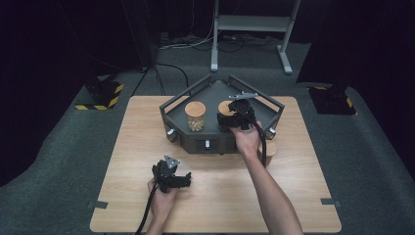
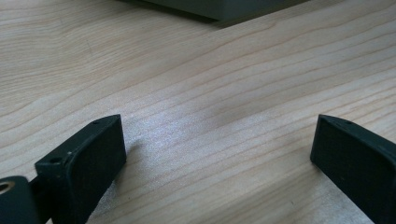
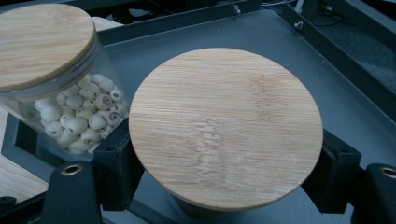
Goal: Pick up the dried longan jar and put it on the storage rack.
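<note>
Right tongs [image 3: 219, 182]: closed on the jar with the wooden lid [image 3: 226, 126], one jaw on each side just below the lid's rim; in the high view they sit over the tray [image 1: 240, 115].
Held jar: inside the grey tray [image 3: 327, 84], toward its right half, upright, lid level. Whether its base rests on the tray floor or hangs just above it I cannot tell.
Neighbour: a second lidded jar [image 3: 60, 93] filled with pale round pieces stands just beside the held one, on its left, very near but apart.
Left tongs [image 2: 219, 154]: jaws wide apart with nothing between them, low over the bare table [image 2: 196, 70], near the front edge and well apart from the tray [image 1: 171, 177].
Key relation: the jar's long axis is vertical and the grip is across it, so the likely next move is straight up or down; the neighbour is the thing to clear.
Nearer hand: the right hand [image 1: 246, 139], already at the tray.
</note>
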Demonstrator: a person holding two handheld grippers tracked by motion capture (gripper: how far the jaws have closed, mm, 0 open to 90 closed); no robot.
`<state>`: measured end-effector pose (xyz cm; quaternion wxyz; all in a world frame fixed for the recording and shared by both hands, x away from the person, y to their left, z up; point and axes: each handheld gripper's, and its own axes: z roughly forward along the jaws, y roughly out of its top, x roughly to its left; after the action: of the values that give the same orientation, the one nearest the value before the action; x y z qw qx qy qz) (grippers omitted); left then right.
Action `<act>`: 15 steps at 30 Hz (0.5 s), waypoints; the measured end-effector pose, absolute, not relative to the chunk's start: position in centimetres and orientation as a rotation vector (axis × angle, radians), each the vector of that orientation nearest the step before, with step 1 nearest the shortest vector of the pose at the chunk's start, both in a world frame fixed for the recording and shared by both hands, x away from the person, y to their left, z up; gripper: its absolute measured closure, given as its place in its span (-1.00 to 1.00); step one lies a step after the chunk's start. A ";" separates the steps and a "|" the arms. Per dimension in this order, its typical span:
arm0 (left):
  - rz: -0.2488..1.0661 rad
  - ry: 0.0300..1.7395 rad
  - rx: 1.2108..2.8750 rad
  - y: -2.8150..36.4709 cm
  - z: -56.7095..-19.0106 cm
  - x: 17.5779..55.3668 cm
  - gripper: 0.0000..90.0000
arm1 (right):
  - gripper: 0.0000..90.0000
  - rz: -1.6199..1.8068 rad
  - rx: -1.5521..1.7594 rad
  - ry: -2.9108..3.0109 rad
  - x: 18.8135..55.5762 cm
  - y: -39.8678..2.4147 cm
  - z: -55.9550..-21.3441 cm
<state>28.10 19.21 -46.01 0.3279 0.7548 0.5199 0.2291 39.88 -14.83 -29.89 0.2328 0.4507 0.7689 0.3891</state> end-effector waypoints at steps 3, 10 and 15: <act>0.600 1.361 1.976 19.2 -46.0 28.1 -0.93 | -0.44 1.068 1.239 2.112 39.9 -14.7 -30.2; 0.600 1.361 1.976 19.2 -46.0 28.1 -0.93 | -0.44 1.050 1.213 2.107 39.6 -14.2 -30.5; 0.600 1.361 1.976 19.2 -46.0 28.1 -0.93 | -0.44 1.054 1.219 2.110 39.7 -14.3 -30.5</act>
<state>28.09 19.21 -46.01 0.3279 0.7548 0.5198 0.2292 39.67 -14.28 -30.52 0.2410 0.4458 0.7712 0.3853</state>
